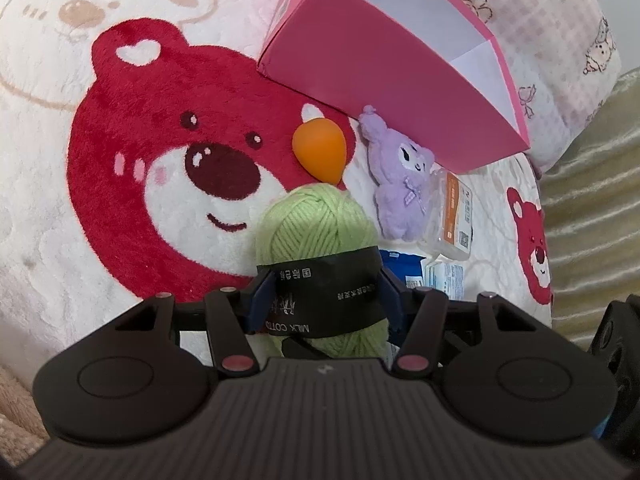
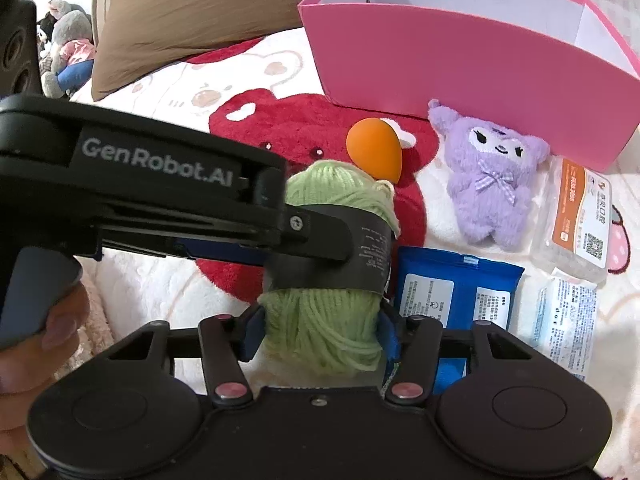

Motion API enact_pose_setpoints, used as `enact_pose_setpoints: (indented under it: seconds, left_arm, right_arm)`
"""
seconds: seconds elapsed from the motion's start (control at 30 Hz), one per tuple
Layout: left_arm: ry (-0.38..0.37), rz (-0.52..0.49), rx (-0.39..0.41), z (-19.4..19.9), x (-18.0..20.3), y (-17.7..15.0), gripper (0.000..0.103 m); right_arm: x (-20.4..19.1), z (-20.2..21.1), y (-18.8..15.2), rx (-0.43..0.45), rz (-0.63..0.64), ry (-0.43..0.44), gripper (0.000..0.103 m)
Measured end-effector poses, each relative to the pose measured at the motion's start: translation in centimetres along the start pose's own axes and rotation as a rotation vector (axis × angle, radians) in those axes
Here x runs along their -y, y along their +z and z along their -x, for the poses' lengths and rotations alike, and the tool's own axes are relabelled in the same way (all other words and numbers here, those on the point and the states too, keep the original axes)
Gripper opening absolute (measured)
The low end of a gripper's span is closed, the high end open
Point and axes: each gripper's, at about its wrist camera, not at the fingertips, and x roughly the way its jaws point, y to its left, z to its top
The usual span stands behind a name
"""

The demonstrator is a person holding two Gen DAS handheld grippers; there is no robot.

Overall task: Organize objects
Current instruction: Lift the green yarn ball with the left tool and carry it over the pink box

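I have both grippers on the same thing: the skein of light green yarn with a black paper band (image 1: 320,240). My left gripper (image 1: 324,300) has its dark blue fingers (image 1: 262,298) pinching the skein across the band, one on each side. In the right wrist view the left gripper (image 2: 320,236) reaches in from the left, with its black finger lying over the band. My right gripper (image 2: 320,326) clamps the lower part of the same skein (image 2: 324,332), below the band, its blue fingers (image 2: 252,330) pressed into the yarn on both sides.

The skein sits over a white fleece blanket printed with a big red bear face (image 1: 152,168); I cannot tell whether it touches the blanket. Just beyond its far end lies a smooth orange egg-shaped sponge (image 1: 320,148). To the right of that lies a purple plush bunny with a gingham bow (image 2: 494,184), its head close against the wall of an open pink cardboard box with a white interior (image 2: 460,52). Right of the skein is a blue plastic wipes pack (image 2: 452,288), partly hidden behind my right gripper. Further right are a clear plastic case with an orange label (image 2: 576,220) and a pale blue printed sachet (image 2: 564,316). A brown pillow (image 2: 192,12) lies at the top left of the right wrist view.
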Motion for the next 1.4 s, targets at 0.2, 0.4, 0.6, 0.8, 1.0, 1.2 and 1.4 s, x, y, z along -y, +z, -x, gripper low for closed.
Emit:
enact_pose_setpoints:
  seconds: [0.2,0.4,0.6,0.8,1.0,1.2,1.4]
  left_arm:
    - [-0.008,-0.009,0.013,1.0,0.5,-0.5,0.055]
    - [-0.006,-0.026,0.024,1.8,1.3,-1.0,0.055]
    - [0.010,-0.067,0.057,3.4,2.9,-1.3,0.055]
    - [0.035,-0.126,0.098,5.5,5.1,-1.7,0.055]
    - [0.046,-0.171,0.129,7.6,7.7,-2.0,0.055]
    - [0.046,-0.229,0.151,9.8,10.5,-1.7,0.055]
    - [0.054,-0.287,0.167,11.3,13.3,-1.2,0.055]
  right_arm:
    - [-0.7,1.1,-0.3,0.026,0.037,-0.018,0.059]
    - [-1.0,2.1,-0.3,0.036,0.036,-0.026,0.059]
    - [-0.8,3.9,-0.9,0.076,0.036,-0.012,0.059]
    - [-1.1,6.0,-1.0,0.136,0.051,-0.001,0.059]
    - [-1.0,8.7,-1.1,0.194,0.051,0.008,0.059]
    - [-1.0,11.5,-0.9,0.263,0.058,0.002,0.059]
    - [-0.4,13.8,-0.3,0.313,0.050,-0.002,0.059]
